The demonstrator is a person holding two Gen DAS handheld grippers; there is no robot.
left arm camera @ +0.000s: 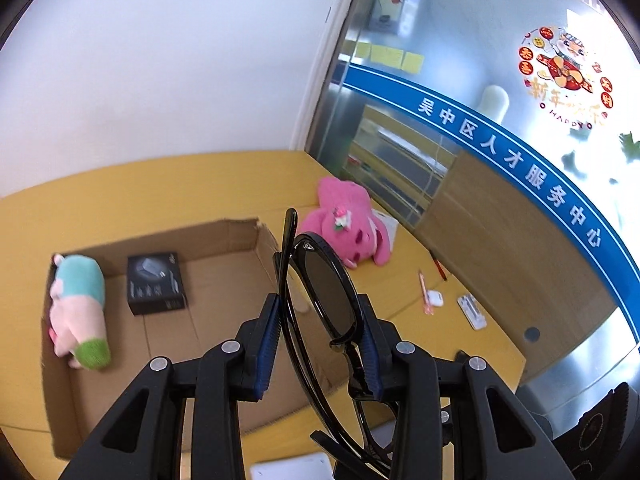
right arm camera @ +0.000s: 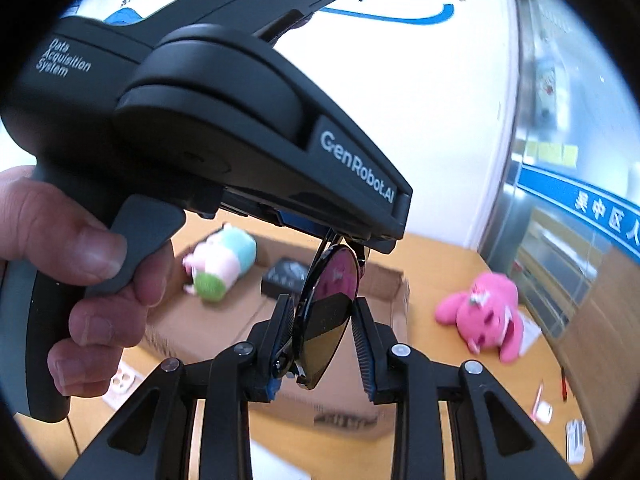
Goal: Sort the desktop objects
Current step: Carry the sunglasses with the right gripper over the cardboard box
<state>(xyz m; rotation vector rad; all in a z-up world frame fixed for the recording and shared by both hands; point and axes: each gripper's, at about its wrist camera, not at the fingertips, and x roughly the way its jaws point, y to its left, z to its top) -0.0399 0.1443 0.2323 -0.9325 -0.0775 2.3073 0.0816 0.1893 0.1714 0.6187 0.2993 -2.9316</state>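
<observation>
Between the blue-padded fingers of the left tongs (left arm camera: pixel 320 344) a pair of black sunglasses (left arm camera: pixel 320 292) is pinched, held edge-on above the desk (left arm camera: pixel 160 184). From the right wrist view the same sunglasses (right arm camera: pixel 326 320) are seen between the fingers of the right tongs (right arm camera: pixel 322 344); the left pad is touched by the frame, while a gap is left at the right pad, so a firm grip cannot be told. Below, an open cardboard box (left arm camera: pixel 224 236) is seen on the yellow desk, with a pastel plush toy (left arm camera: pixel 80 308) and a small black box (left arm camera: pixel 156 282) lying inside. Beside the cardboard box a pink plush bear (left arm camera: pixel 348 220) is laid, and further right a pen (left arm camera: pixel 424 292) and a white case (left arm camera: pixel 472 312) are scattered.
</observation>
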